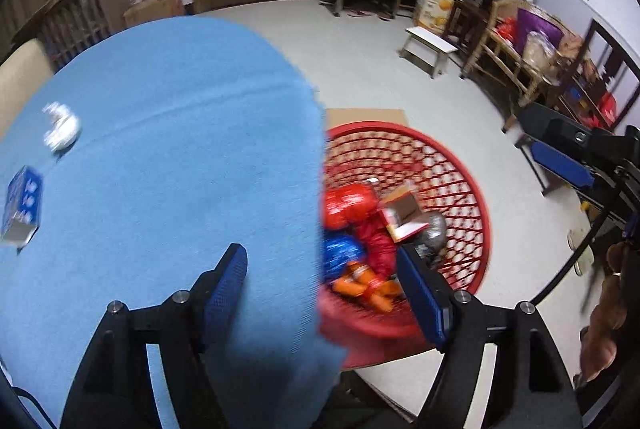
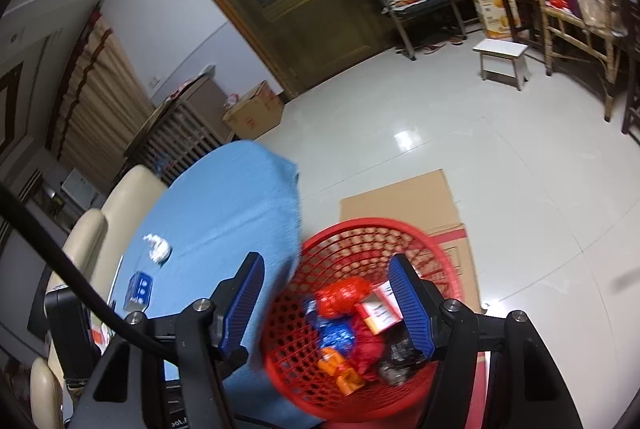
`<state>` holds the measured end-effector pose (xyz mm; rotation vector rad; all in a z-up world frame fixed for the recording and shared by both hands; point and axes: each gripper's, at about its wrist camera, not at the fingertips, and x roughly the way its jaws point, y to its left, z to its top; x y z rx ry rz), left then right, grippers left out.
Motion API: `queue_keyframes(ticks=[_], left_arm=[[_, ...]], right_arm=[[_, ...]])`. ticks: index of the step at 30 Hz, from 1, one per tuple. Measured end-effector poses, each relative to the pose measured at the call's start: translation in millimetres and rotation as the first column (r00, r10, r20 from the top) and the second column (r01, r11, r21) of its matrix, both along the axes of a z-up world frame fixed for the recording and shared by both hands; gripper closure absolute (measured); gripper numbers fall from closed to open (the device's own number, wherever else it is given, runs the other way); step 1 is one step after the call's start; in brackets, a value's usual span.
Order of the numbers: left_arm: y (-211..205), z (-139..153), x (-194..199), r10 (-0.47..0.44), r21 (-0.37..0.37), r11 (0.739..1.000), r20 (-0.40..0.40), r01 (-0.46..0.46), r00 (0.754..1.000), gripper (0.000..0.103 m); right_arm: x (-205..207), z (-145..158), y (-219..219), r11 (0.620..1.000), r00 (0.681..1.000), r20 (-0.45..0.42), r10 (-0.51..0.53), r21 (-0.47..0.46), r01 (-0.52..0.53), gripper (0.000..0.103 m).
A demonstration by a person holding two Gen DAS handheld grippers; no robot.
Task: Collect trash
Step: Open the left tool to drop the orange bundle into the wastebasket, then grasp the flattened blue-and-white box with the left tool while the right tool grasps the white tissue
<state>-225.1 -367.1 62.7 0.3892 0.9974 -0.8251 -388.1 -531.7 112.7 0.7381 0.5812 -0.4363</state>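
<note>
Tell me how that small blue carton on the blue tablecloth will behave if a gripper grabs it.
The small blue carton shows an open end, so it is probably empty and light. Thin card walls would likely crush under a firm squeeze. Lying on its side on the blue tablecloth, it should slide or drag the cloth rather than roll.
</note>
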Motion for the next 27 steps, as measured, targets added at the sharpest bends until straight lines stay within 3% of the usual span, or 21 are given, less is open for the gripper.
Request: queue_keyframes(ticks=[5, 8, 12, 15, 21, 25, 27], left_arm=[[56.1, -5.4, 32.3, 0.148, -0.01, 0.989, -0.01, -0.148, 0.989, 0.026], [95.9, -9.5, 60.3, 0.272, -0.035, 0.961, -0.046, -0.273, 0.961, 0.026], [143.3, -2.2, 99.6, 0.4, -0.047, 0.916, 0.007, -0.399, 0.916, 0.026], [171.7, 11.3, 131.3, 0.495, -0.082, 0.868, 0.054, -0.49, 0.867, 0.026], [196.2, 11.8, 196.3, 0.599, -0.08, 0.8, 0.13, -0.594, 0.79, 0.022], [203.7, -7.1, 230.5, 0.626, -0.059, 0.779, 0.065, -0.624, 0.777, 0.022], [203.2, -17.5, 238.9, 0.621, -0.043, 0.784, 0.044, -0.62, 0.782, 0.022]], right_arm=[[19.4, 2.3, 26.6, 0.998, 0.998, -0.017, 0.062, -0.013, -0.062, 0.034], [35.9, 4.0, 45.7, 0.994, 0.994, -0.029, 0.106, -0.021, -0.106, 0.034], [57.6, 6.8, 73.9, 0.983, 0.983, -0.05, 0.176, -0.04, -0.178, 0.034], [70.9, 8.4, 91.4, 0.973, 0.973, -0.069, 0.222, -0.058, -0.226, 0.034], [94.0, 9.1, 121.2, 0.954, 0.953, -0.12, 0.279, -0.077, -0.289, 0.034], [105.1, 10.3, 133.3, 0.945, 0.943, -0.15, 0.298, -0.095, -0.313, 0.034], [113.0, 9.0, 136.7, 0.942, 0.938, -0.17, 0.302, -0.097, -0.321, 0.034]])
